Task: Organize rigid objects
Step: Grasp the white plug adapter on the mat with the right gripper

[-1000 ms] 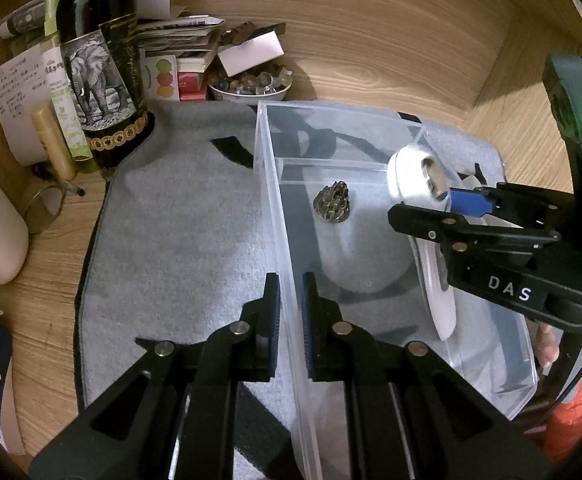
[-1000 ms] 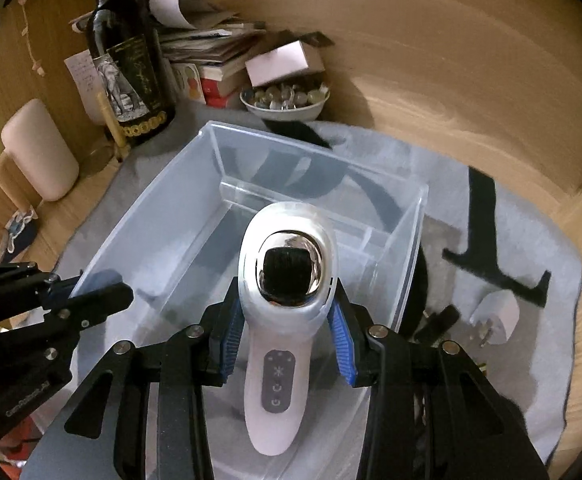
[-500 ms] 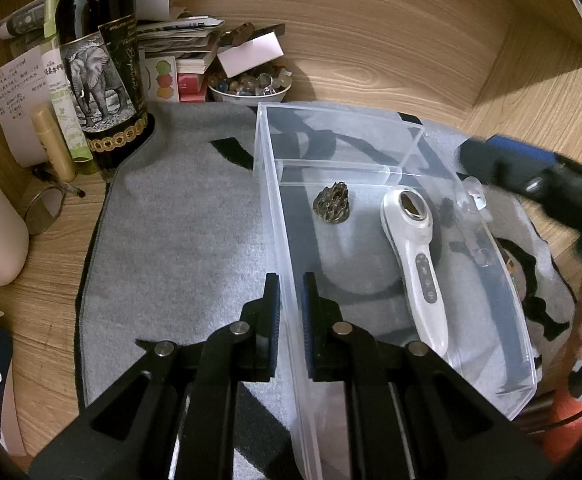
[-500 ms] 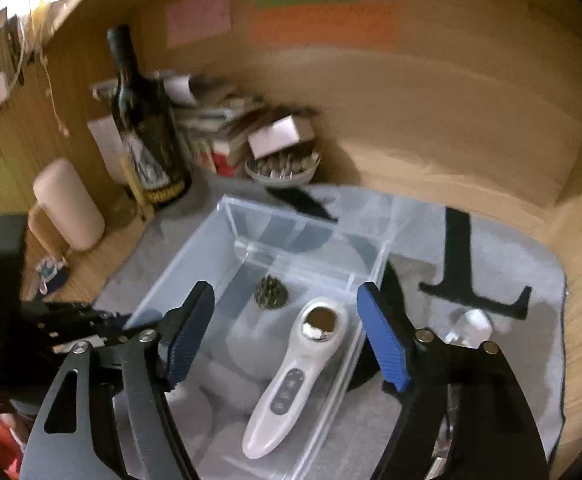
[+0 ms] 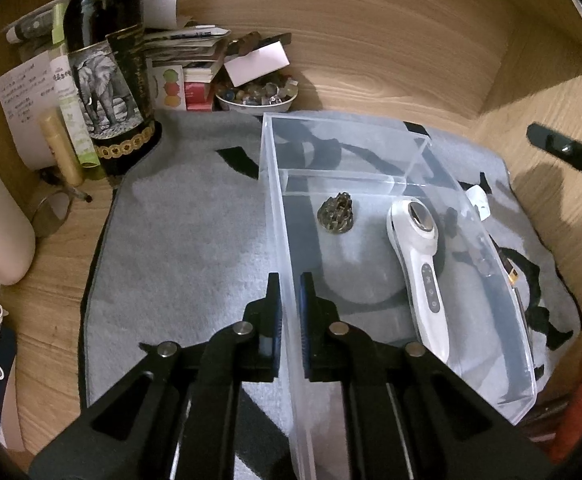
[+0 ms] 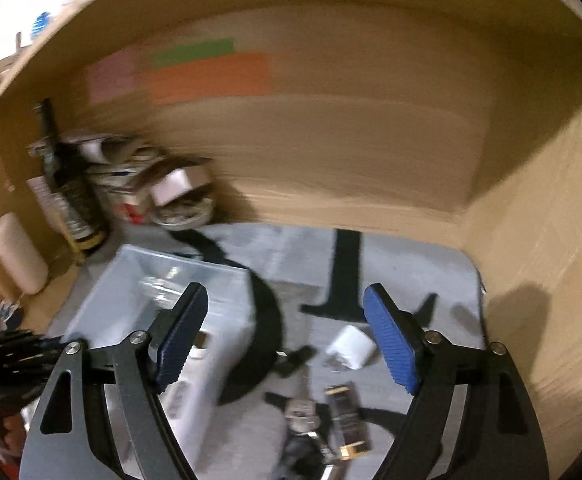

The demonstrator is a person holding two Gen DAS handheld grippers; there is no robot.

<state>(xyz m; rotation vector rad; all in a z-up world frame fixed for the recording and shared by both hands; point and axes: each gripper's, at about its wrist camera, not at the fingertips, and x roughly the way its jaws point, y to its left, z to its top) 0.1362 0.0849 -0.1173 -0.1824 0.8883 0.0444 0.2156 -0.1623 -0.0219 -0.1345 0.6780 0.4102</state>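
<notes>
The left gripper (image 5: 289, 312) clamps the left wall of the clear bin (image 5: 279, 240) on the grey mat (image 5: 179, 248). Inside lie a white massager (image 5: 421, 264) with buttons and a dark knobbly lump (image 5: 335, 214). The right gripper (image 6: 285, 340) gapes empty above the mat

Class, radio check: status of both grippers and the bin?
Left gripper shut on clear bin wall. Right gripper open, empty. White handheld device inside bin. Nothing obstructing.

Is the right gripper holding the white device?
No, the right gripper is open and empty over the mat, while the white device lies inside the clear bin.
</notes>
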